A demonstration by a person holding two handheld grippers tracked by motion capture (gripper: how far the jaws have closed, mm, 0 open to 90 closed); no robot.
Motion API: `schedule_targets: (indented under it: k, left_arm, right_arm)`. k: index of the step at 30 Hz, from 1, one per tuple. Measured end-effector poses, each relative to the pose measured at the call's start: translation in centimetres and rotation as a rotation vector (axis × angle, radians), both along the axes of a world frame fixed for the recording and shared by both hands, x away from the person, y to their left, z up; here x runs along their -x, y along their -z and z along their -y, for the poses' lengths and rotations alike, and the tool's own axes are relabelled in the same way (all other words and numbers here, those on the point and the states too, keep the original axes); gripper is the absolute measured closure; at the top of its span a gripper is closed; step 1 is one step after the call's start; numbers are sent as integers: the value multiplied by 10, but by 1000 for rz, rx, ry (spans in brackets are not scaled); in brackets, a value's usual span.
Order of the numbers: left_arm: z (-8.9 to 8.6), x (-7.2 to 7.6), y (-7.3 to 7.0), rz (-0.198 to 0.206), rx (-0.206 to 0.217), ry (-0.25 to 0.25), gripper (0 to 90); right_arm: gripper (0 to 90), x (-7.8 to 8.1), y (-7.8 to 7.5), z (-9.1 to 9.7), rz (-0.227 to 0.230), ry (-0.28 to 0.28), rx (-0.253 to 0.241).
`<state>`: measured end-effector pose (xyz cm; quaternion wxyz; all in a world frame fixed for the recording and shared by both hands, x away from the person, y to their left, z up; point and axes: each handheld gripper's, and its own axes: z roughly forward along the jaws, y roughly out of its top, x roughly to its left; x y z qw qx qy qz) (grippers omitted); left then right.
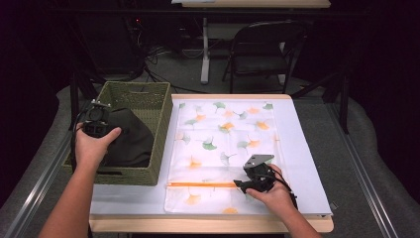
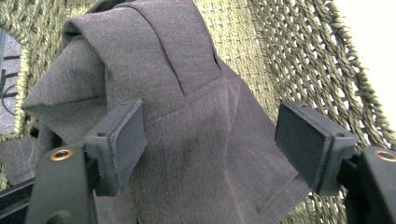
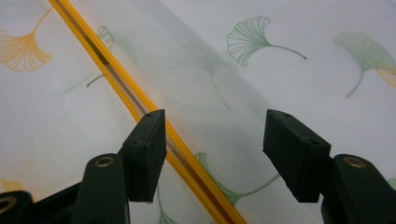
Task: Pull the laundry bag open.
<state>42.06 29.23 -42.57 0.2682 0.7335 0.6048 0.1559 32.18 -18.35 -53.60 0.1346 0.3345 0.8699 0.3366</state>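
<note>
A dark grey folded garment lies in the green woven basket at the table's left. My left gripper hovers over it; in the left gripper view the jaws stand wide apart around a raised fold of the garment without pressing it. A white mesh bag printed with ginkgo leaves lies flat on the table, its orange zipper near the front. My right gripper rests low at the zipper's right end, open, with the orange zipper running just inside its left pad.
The white table top has bare room to the right of the bag. Beyond the far edge a black folding chair stands on the floor. The basket's right wall borders the bag's left edge.
</note>
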Motion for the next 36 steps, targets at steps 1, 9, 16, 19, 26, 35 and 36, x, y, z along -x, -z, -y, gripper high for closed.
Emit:
schedule_targets:
  k: [1,9,16,19,26,35,36]
  left_arm:
    - [0,-1,0,-4,2,-6,237]
    - [-7,-8,3,-12,-45,-64,154]
    - [-19,-16,4,-35,-58,-108,89]
    - [-20,-19,7,-46,-50,-114,89]
    - [-24,-27,11,-71,-76,-126,66]
    - [-28,-33,20,-86,-53,-142,4]
    - [-27,-33,22,-81,-50,-149,4]
  right_arm:
    - [389,0,0,0,0,-1,1]
    - [381,0,1,0,1,-6,3]
    - [369,0,2,-1,-1,-3,6]
    - [364,0,2,-1,-2,-7,8]
    - [355,-1,4,-1,-4,-10,9]
    - [348,-1,5,-2,-5,-17,10]
    - [348,-1,5,-2,-11,-15,9]
